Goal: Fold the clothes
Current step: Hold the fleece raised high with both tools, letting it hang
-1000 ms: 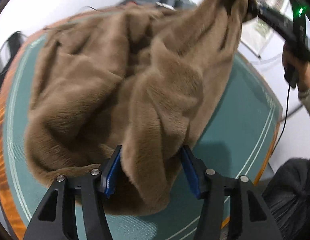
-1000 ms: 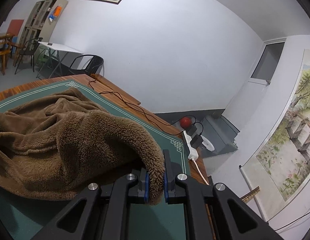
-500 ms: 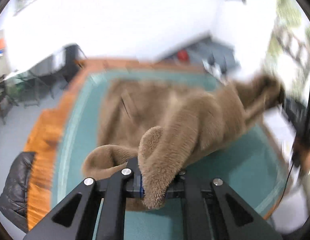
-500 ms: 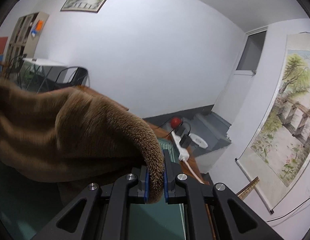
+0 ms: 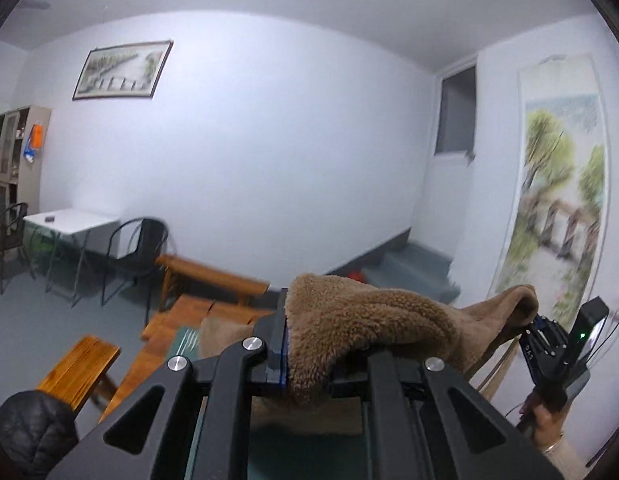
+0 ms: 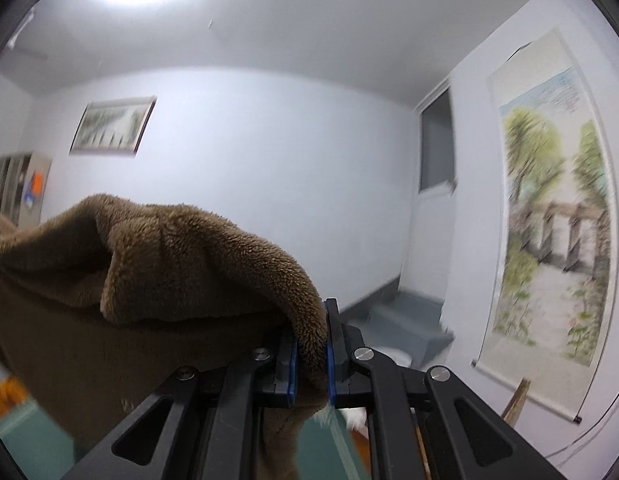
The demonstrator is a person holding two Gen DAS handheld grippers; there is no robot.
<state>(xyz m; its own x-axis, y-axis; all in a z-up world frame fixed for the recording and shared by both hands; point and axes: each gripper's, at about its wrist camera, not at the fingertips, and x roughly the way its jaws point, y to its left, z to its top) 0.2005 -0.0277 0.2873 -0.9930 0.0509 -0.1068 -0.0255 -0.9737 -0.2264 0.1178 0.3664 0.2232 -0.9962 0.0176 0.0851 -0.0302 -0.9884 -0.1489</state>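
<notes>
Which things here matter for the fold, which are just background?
In play: brown fleece garment, pinched by the left gripper and the right gripper; green table mat.

Background: black chair, white table, wooden bench, framed picture, hanging scroll.

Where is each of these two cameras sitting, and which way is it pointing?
Left wrist: rides the left gripper, looking along its fingers across the room; shows the fluffy brown fleece garment clamped there, plus the right gripper and the person's hand.
Right wrist: rides the right gripper, tilted up toward the wall and ceiling; fleece clamped.
Shared: the garment, the framed landscape picture, the hanging scroll painting.
</notes>
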